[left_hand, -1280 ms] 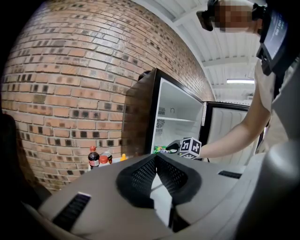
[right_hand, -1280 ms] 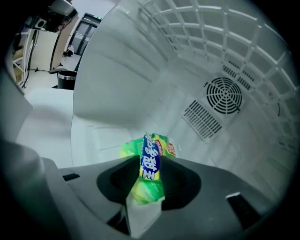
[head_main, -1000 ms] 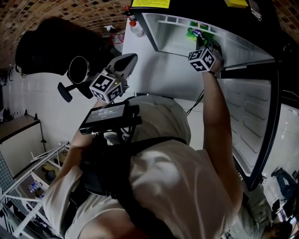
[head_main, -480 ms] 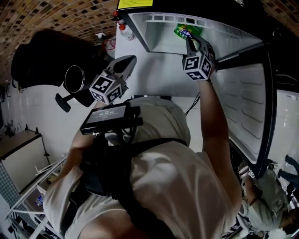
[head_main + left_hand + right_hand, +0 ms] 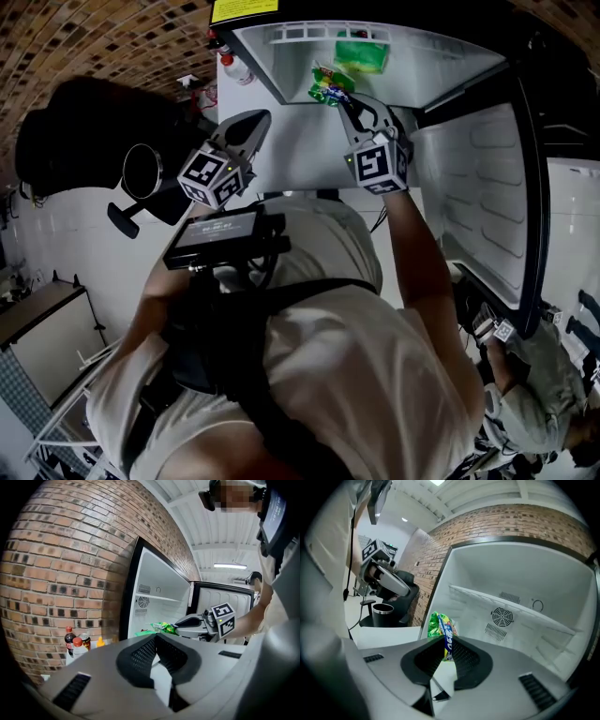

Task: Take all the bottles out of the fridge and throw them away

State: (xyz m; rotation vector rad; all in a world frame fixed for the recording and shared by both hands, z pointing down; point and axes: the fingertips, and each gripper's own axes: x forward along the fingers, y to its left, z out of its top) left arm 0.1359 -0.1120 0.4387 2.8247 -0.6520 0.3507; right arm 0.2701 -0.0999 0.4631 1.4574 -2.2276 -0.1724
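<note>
bottles (image 5: 73, 641) stand in a small cluster well to the left of the left claw (image 5: 156, 637), outside the fridge (image 5: 159, 588), against the brick wall (image 5: 70, 564). one is dark with a red cap and one is clear with a red cap. a can (image 5: 86, 641) and a small yellow thing (image 5: 100, 642) stand just beside them. the left claw has its jaws together, with nothing between them, and it points toward the fridge mouth.

right of that claw the fridge stands with its door (image 5: 487, 206) swung wide. inside are a white shelf (image 5: 506, 609), a round fan vent (image 5: 501, 617) on the back wall, and a second green pack (image 5: 361, 54) lying deep in the compartment, beyond the right claw's tip.

the right claw (image 5: 445, 643) is pinched nearly closed on a green packet (image 5: 440, 625) with blue and yellow print, gripped by one edge. whether it is a wrapper or something crushed cannot be told. the packet sticks out past the claw's tip, at the fridge mouth. the bottles by the wall are far to the left of this claw, well apart from both claws.

a black bin (image 5: 384, 613) with a shiny rim shows at the left of the right gripper view, and its inside is too dark to read.
</note>
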